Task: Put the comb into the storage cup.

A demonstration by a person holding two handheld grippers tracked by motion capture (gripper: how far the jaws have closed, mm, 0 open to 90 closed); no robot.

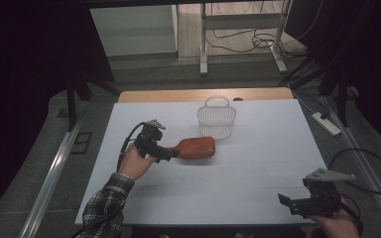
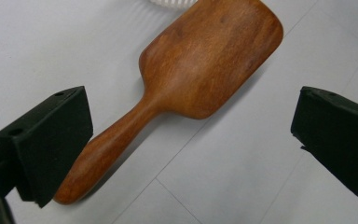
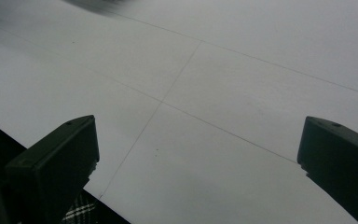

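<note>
A brown wooden paddle brush (image 1: 194, 148) lies flat on the white table, back side up, its handle toward the left. My left gripper (image 1: 167, 154) hovers open over the handle end. In the left gripper view the brush (image 2: 200, 70) lies between the spread jaws, the handle (image 2: 103, 148) close beside the left jaw, not clamped. A white mesh basket (image 1: 216, 120) stands just behind the brush head. My right gripper (image 1: 288, 203) rests open at the table's front right corner, and in the right gripper view its midpoint (image 3: 196, 163) lies over bare table.
The white table sheet (image 1: 258, 163) has a wooden strip (image 1: 178, 95) along its far edge. A metal frame with cables stands on the floor behind (image 1: 243, 34). A power strip (image 1: 326, 124) lies on the floor at the right. A plaid sleeve (image 1: 104, 203) enters at bottom left.
</note>
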